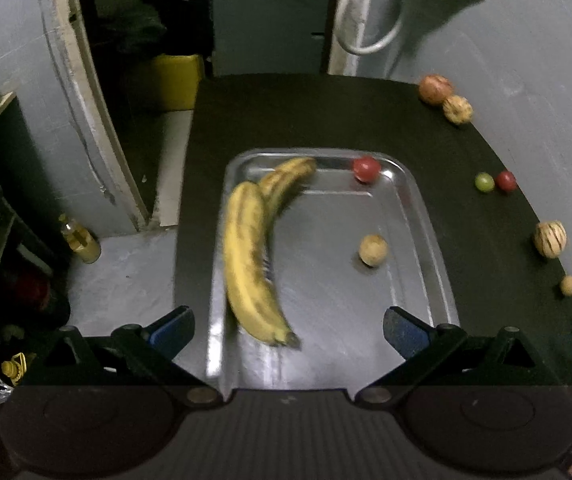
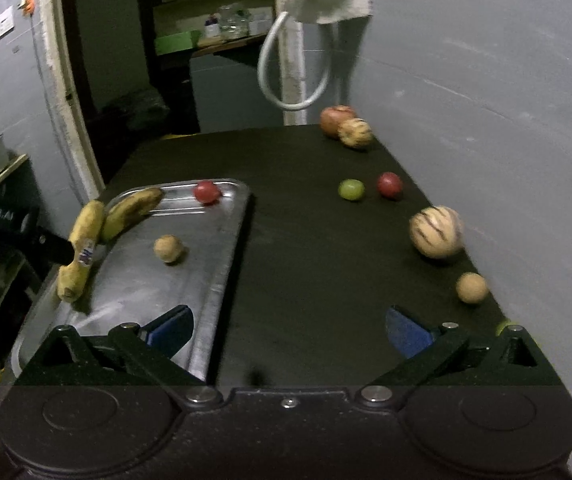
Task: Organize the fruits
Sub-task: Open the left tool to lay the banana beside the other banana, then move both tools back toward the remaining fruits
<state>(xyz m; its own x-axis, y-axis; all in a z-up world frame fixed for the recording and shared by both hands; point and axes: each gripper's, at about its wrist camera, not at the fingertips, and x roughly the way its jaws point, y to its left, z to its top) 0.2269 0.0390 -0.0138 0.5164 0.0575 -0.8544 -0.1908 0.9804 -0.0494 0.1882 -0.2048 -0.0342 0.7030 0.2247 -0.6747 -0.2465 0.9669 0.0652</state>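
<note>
A metal tray lies on the black table. In it are two yellow bananas, a red fruit and a tan round fruit. My left gripper is open over the tray's near end. The front banana's tip lies between its fingers, which do not touch it. My right gripper is open over bare table, its left finger above the tray's right rim. On the table to the right lie an apple, two striped melons, a green fruit, a red fruit and a tan ball.
A grey wall runs along the table's right edge, close behind the loose fruits. A white cable loop and a cloth hang beyond the far edge. Left of the table are a doorway, a yellow container and a bottle on the floor.
</note>
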